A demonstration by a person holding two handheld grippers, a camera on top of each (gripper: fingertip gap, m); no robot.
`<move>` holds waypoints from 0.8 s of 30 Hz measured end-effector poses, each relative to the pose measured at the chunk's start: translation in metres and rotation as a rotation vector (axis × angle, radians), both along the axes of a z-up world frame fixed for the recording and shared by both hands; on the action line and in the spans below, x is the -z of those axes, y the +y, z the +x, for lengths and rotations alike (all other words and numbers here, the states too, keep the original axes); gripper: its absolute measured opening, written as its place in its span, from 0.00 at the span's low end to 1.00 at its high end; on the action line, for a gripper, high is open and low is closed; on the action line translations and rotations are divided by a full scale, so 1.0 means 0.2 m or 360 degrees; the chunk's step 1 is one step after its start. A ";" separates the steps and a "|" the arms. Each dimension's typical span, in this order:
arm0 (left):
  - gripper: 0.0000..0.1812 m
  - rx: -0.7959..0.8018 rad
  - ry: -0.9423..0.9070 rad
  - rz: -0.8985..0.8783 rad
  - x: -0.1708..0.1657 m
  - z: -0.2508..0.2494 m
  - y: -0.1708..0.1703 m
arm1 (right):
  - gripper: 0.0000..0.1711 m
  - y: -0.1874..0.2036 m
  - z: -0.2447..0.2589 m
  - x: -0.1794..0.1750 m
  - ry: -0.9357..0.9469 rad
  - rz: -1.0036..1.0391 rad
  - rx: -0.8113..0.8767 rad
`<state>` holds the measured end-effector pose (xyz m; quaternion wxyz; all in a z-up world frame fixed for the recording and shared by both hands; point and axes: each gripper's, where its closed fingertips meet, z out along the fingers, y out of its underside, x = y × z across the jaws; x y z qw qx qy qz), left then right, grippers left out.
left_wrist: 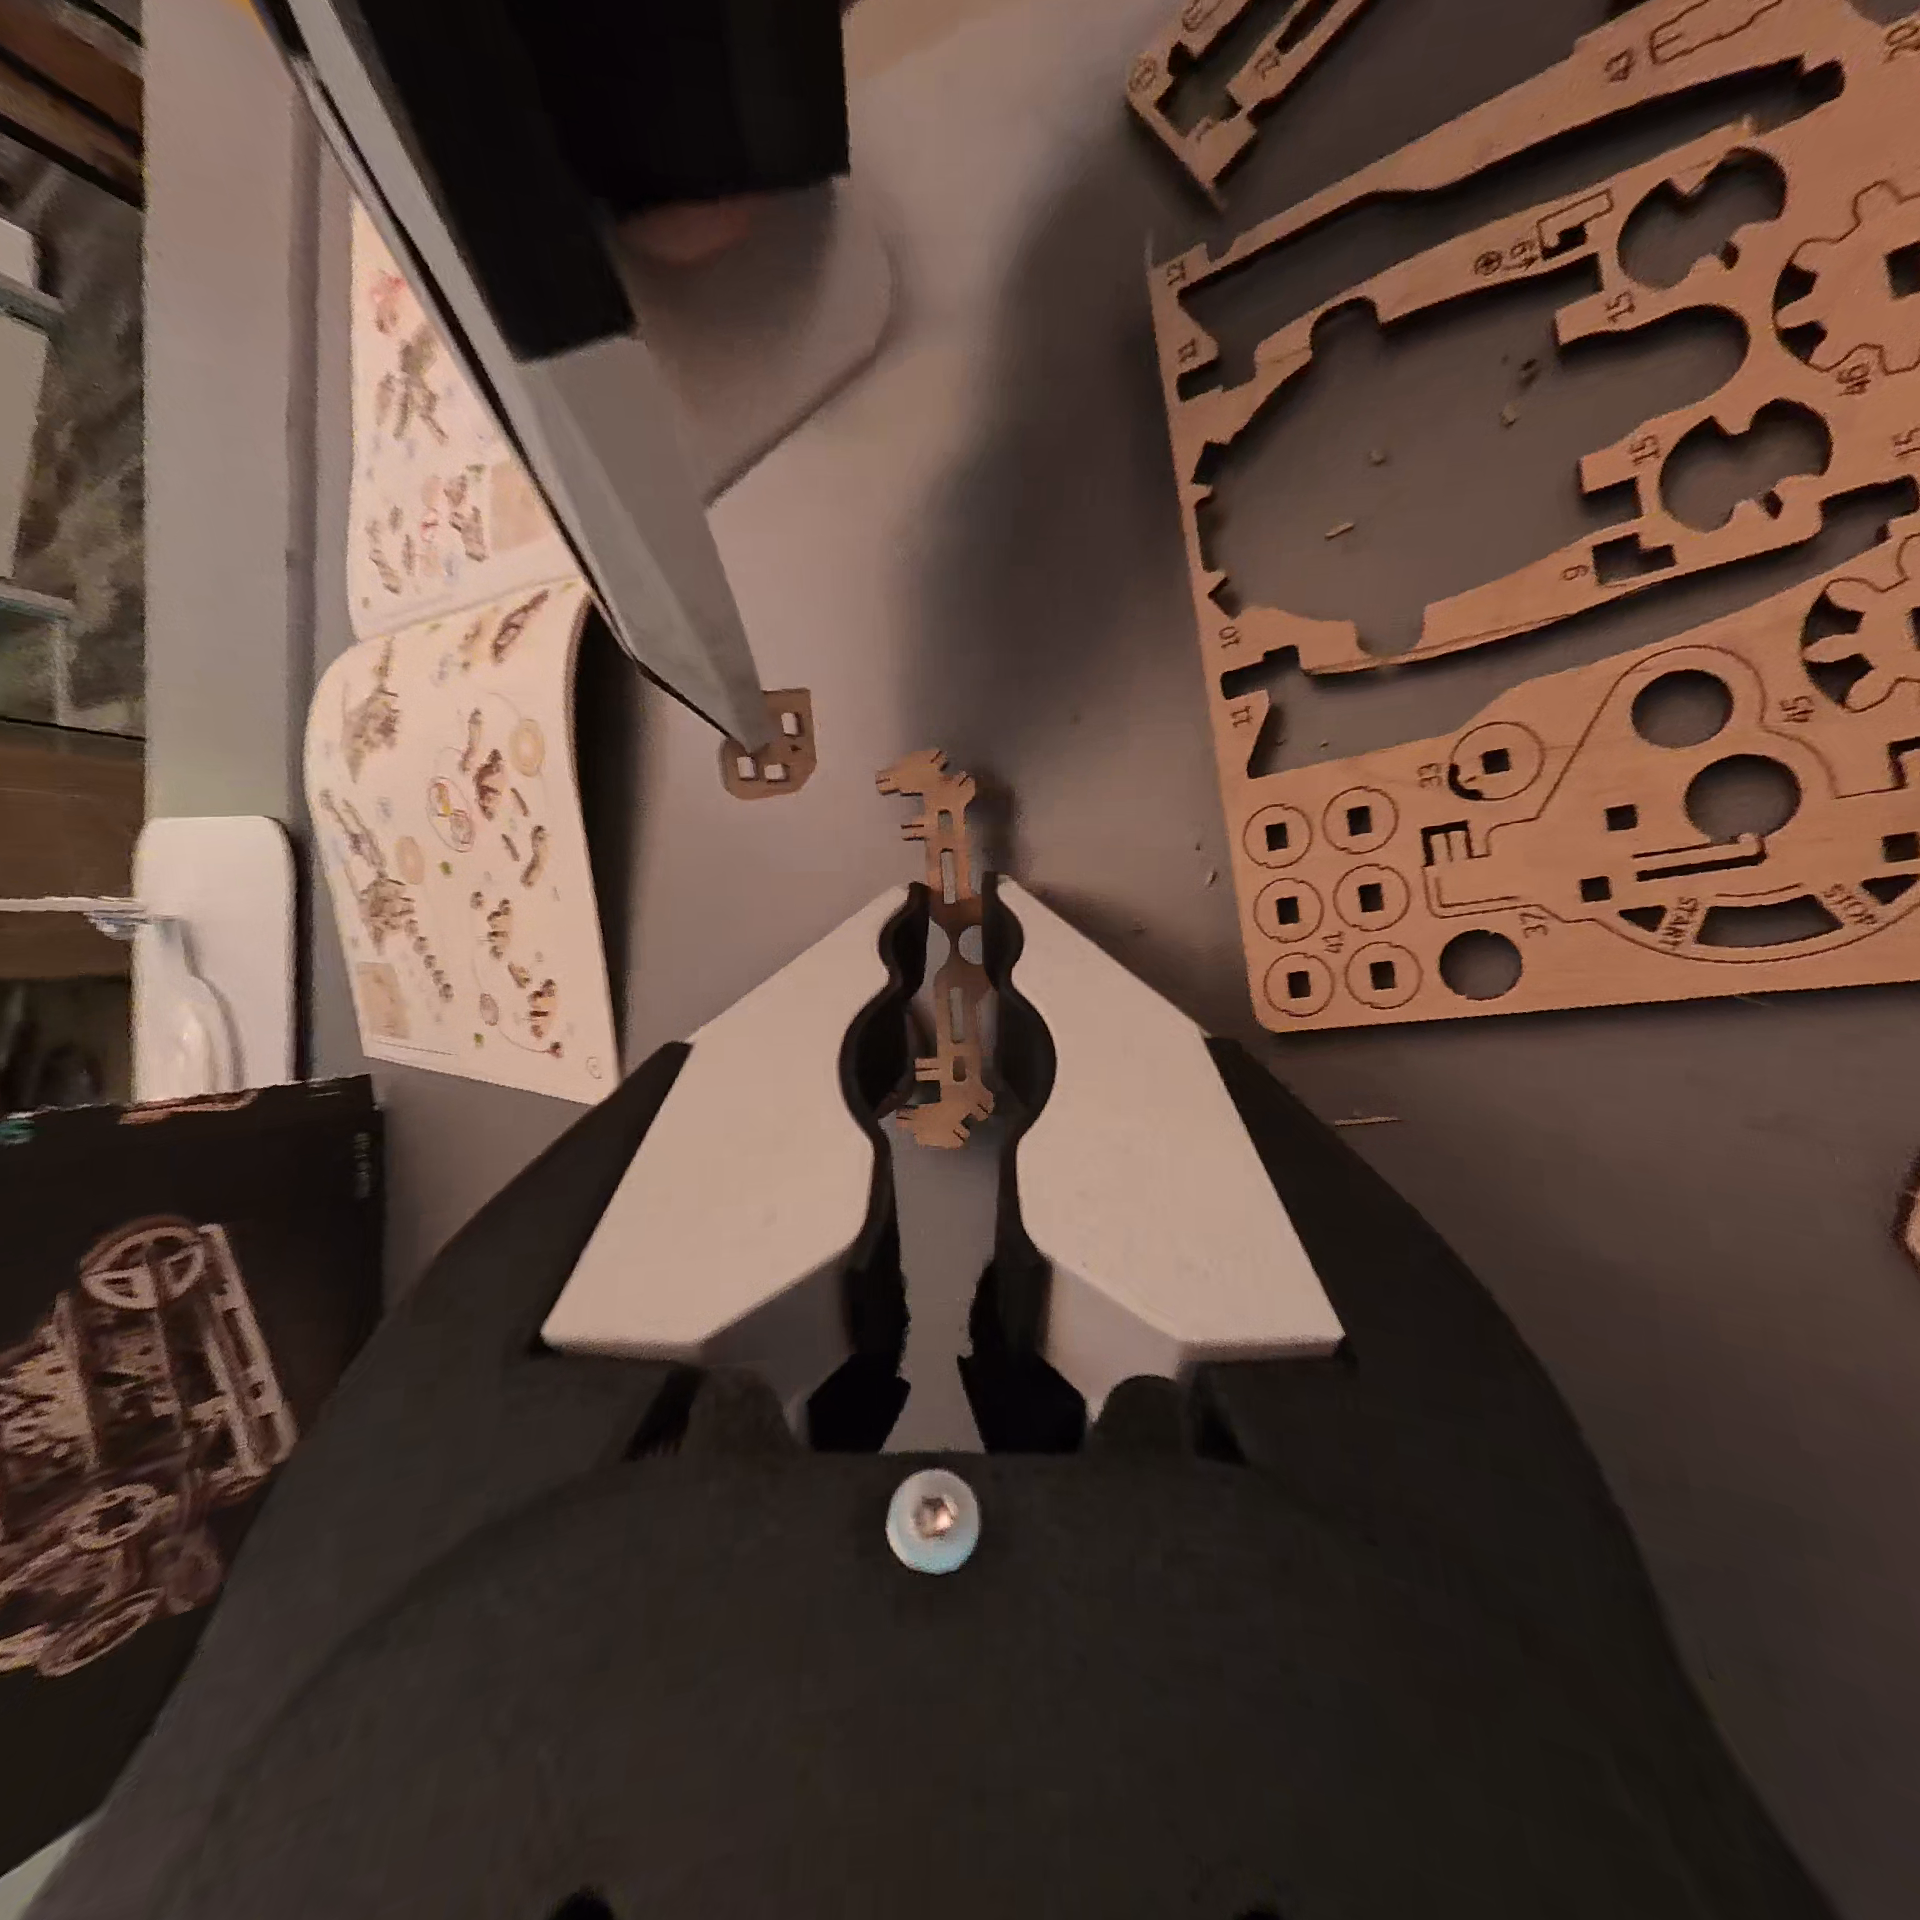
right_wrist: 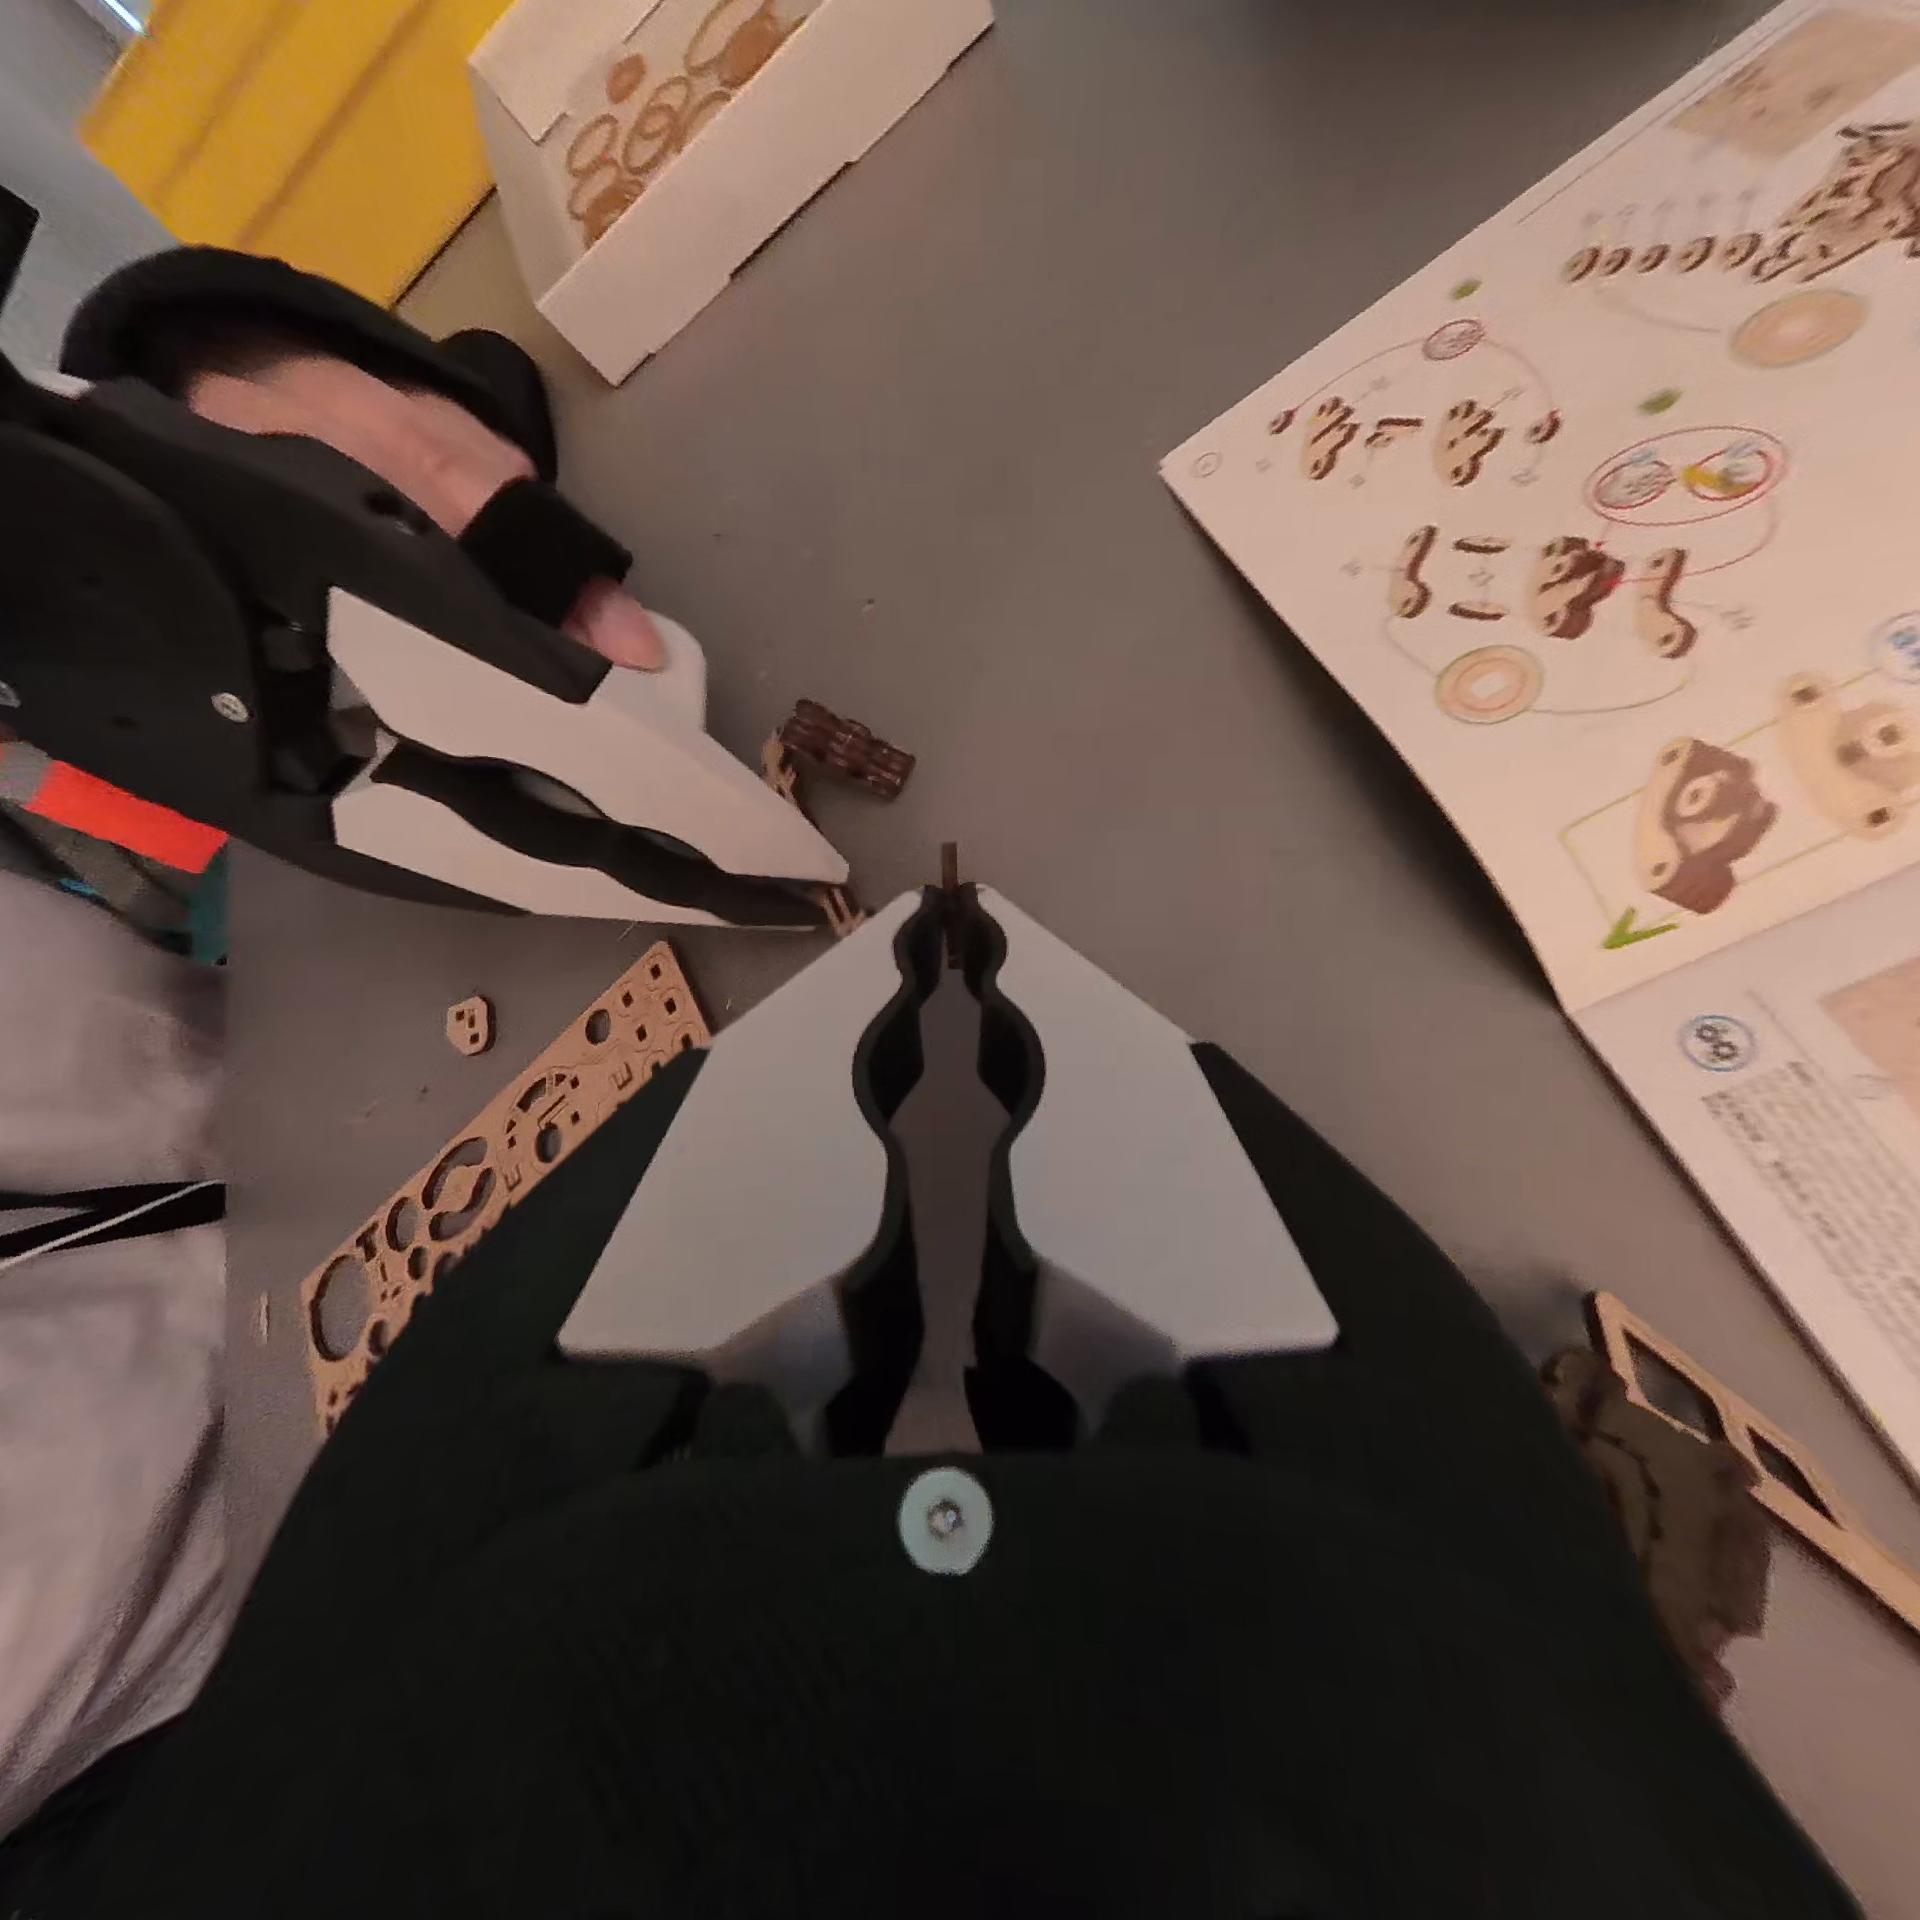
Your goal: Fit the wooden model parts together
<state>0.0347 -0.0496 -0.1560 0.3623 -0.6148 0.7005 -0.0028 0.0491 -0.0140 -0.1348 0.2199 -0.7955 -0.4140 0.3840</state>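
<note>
My left gripper (left_wrist: 951,896) is shut on a long, thin, notched wooden part (left_wrist: 948,831), whose end sticks out past the fingertips. My right gripper (right_wrist: 948,896) is shut on a small square wooden piece with holes, seen edge-on in its own view (right_wrist: 950,864). In the left wrist view, this piece (left_wrist: 774,764) hangs at the right gripper's tip (left_wrist: 750,736), just left of the long part and apart from it. In the right wrist view, the left gripper (right_wrist: 831,906) comes in from the left, its tip close to mine.
Punched wooden sheets (left_wrist: 1558,644) lie at the right. An open instruction booklet (right_wrist: 1558,623) and a black box (left_wrist: 156,1403) are nearby. A dark assembled block (right_wrist: 850,764), a small loose piece (right_wrist: 470,1023), another sheet (right_wrist: 499,1174) and a white box of wooden rings (right_wrist: 727,156) are on the grey table (right_wrist: 1039,520). The grippers' ends are close to 5 cm from one another.
</note>
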 end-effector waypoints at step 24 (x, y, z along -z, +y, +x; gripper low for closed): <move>0.06 0.0019 -0.0091 0.0055 0.02 0.04 0.03 | 0.01 -0.15 -0.05 0.03 0.0090 -0.0245 -0.0314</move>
